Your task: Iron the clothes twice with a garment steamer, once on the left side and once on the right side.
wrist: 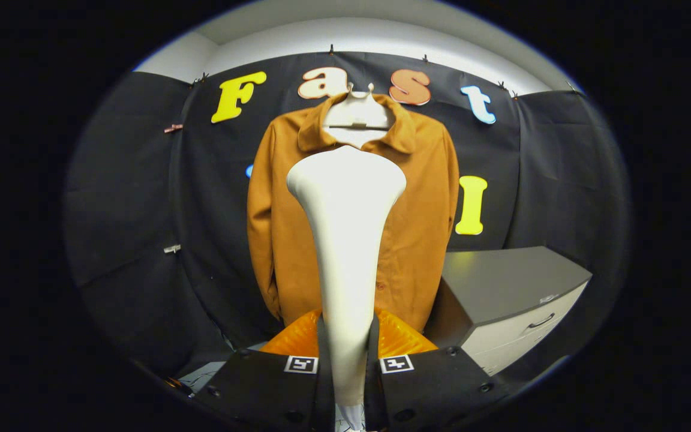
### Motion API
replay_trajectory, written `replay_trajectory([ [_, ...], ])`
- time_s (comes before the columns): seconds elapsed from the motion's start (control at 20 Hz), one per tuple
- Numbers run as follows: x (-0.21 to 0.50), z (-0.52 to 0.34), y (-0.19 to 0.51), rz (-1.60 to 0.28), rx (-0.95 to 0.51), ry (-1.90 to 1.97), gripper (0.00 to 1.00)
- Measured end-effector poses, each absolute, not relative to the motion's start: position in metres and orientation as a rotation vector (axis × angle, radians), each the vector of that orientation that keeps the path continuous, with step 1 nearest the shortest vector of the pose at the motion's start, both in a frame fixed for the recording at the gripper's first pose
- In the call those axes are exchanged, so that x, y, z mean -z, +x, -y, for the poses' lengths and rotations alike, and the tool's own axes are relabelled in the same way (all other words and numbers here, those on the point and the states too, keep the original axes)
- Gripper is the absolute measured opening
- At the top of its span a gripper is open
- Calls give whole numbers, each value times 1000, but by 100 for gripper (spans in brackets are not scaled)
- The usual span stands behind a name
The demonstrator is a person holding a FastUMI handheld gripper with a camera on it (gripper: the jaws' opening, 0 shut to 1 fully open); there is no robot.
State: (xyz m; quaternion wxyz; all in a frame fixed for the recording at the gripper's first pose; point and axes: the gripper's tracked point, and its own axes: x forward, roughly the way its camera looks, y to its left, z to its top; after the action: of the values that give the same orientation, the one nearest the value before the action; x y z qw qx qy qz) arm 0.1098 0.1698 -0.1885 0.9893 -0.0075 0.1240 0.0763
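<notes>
Garment steamer (pixel 345 240) — white, upright, handle narrow at the base and flaring to a broad head at the top. Its handle stands between the two fingers of the gripper (pixel 348 354); both fingers press against its sides, clamped on it. The head rises in front of the chest of the jacket, whether touching the cloth or just short of it cannot be told.

Jacket (pixel 417 228) — tan-brown, long-sleeved, collared, hanging front-on from a white hanger (pixel 357 117) against the black cloth wall. Sleeves hang straight down at either side. Both front panels show to the left and right of the steamer head; the middle of the garment is hidden behind the steamer. A small button shows on the front, just right of the handle.

Cabinet (pixel 513 288) — grey top, pale front with a drawer and a dark handle, standing beside the jacket's lower hem on the right, beyond the fingers.

Orange ribbed part (pixel 402 339) — seen on both sides of the steamer handle, just ahead of the fingers; what it belongs to cannot be told.
</notes>
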Motion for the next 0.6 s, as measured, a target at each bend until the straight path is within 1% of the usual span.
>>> replay_trajectory([
  [0.35,96,-130,78,-162,-142,10,23],
  [0.6,55,-108,55,-131,-137,21,22],
])
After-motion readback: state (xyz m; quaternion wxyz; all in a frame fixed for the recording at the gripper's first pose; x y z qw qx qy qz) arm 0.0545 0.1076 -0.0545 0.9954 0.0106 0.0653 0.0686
